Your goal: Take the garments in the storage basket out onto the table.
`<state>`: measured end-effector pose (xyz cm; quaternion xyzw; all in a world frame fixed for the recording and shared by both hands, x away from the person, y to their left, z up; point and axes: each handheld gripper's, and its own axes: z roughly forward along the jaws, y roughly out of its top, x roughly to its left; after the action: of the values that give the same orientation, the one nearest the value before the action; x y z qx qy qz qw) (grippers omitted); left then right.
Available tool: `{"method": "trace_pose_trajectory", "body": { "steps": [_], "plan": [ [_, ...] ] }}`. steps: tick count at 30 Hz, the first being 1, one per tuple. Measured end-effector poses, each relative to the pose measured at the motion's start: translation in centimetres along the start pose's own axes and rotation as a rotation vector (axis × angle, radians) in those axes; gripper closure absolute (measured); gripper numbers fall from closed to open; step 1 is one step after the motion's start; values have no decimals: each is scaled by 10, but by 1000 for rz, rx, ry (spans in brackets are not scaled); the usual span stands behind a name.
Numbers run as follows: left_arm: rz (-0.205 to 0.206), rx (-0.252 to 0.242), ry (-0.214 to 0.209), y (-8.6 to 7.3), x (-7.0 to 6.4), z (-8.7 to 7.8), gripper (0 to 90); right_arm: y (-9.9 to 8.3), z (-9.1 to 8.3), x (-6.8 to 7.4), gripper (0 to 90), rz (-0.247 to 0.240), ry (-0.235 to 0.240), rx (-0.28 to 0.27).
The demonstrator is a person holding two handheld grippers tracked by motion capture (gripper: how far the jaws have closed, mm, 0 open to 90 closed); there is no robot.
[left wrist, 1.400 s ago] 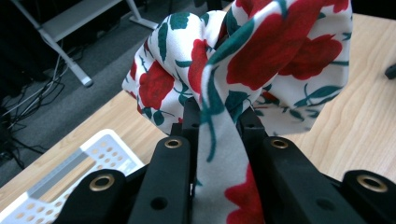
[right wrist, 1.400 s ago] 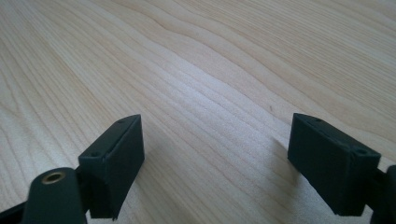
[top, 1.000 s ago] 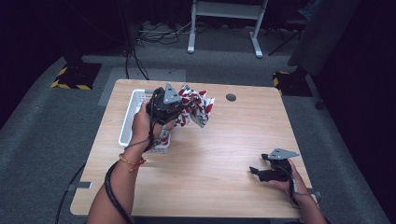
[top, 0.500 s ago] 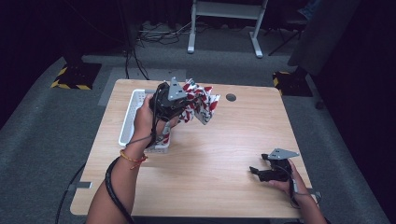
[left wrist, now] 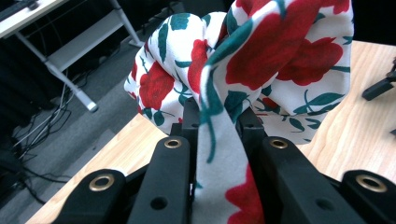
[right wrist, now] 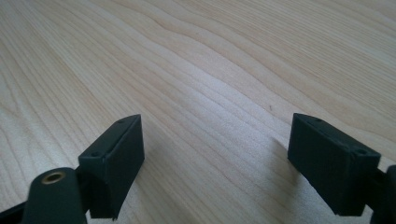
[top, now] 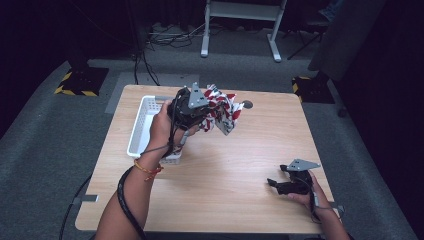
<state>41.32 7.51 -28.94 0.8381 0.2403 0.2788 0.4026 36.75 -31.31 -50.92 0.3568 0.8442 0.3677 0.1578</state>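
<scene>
Gripping the floral cloth point(left wrist: 261, 60) between its fingers point(left wrist: 173, 163), the left gripper point(top: 192, 107) is held above the far left part of the desk point(top: 235, 170), just beside the white basket point(top: 141, 131). The fabric is bunched and hangs clear of the wood. The right gripper point(top: 286, 185) is rested low near the right edge, fingers point(right wrist: 112, 158) spread wide and empty. For a clean placement, the clamp should be kept firm until the cloth is brought squarely over the basket, so that trailing folds are not caught on its rim
</scene>
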Motion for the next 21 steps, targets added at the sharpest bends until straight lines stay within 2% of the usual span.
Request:
{"method": "trace_pose_trajectory", "body": {
  "steps": [14, 21],
  "plan": [
    [48, -8, -44, 20, -19, 13, 788, 0, 0, 0, 187, 0, -1, 0],
    [69, -12, -87, 29, -35, 26, 788, 0, 0, 0, 187, 0, -1, 0]
  ]
}}
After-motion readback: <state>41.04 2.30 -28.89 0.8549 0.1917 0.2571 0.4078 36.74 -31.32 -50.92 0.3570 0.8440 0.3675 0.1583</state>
